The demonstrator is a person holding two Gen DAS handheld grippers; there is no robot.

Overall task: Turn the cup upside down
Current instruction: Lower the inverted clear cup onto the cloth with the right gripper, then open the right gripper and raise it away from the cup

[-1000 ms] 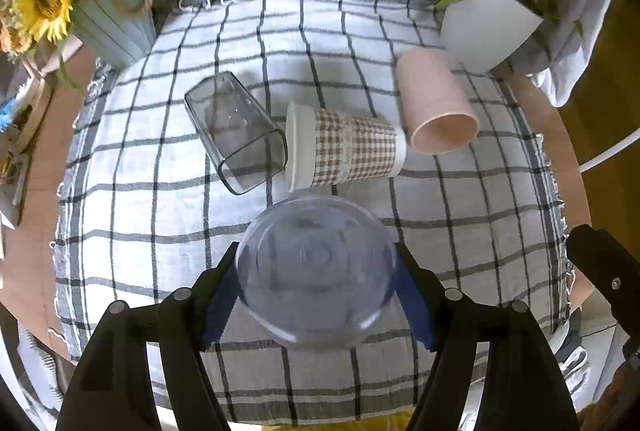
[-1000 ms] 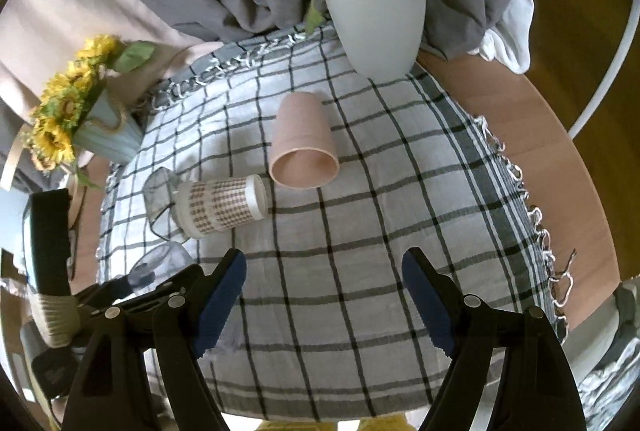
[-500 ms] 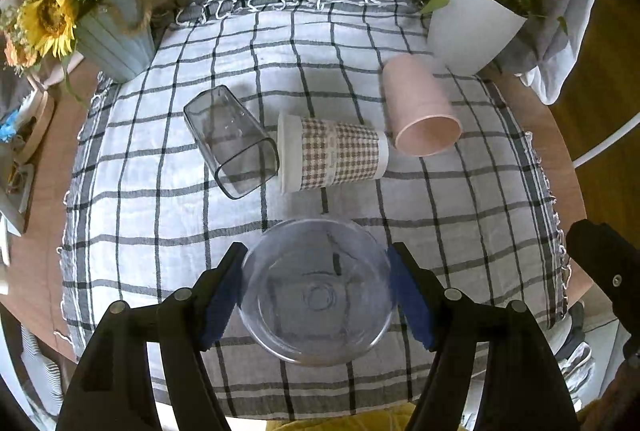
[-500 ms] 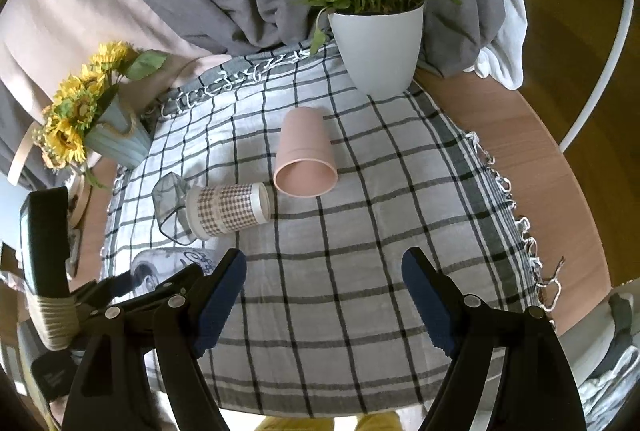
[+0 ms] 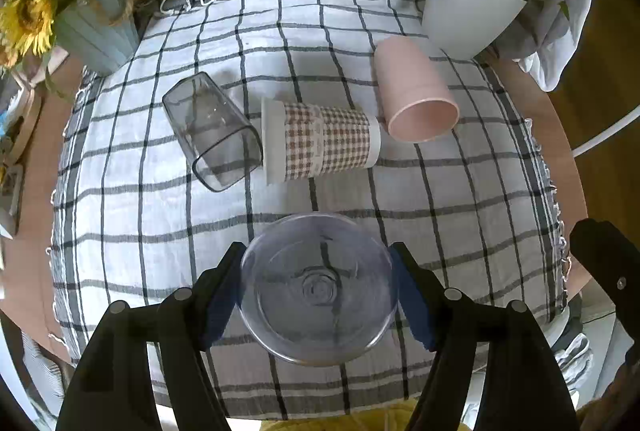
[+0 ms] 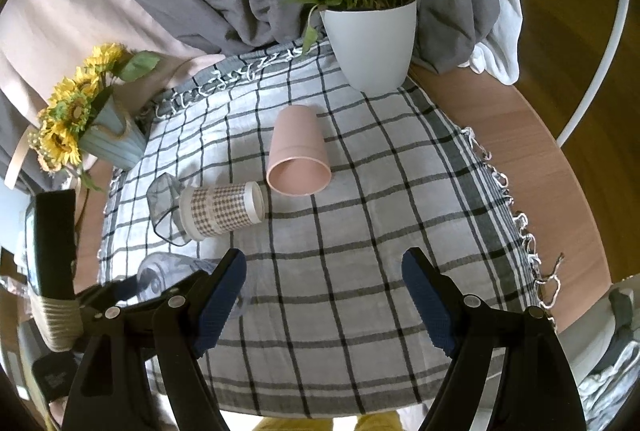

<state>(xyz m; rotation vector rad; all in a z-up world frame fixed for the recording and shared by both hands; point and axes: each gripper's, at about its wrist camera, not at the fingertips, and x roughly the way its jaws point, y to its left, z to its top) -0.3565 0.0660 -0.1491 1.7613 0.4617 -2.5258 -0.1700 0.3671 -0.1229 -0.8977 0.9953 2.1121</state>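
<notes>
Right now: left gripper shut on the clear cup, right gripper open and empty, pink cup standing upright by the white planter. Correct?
One error: the pink cup isn't upright. The right wrist view shows it lying on its side, open mouth toward the camera, near the white planter. The rest holds: left gripper shut on the clear cup, right gripper open and empty.

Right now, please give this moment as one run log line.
left gripper: shut on clear cup | right gripper: open, empty | pink cup, checked cup, grey cup: lying on tablecloth

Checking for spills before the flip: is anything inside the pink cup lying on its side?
The pink plastic cup lies with its mouth toward the camera; the visible inner wall looks bare. Its deepest part is shadowed and unseen.
</notes>
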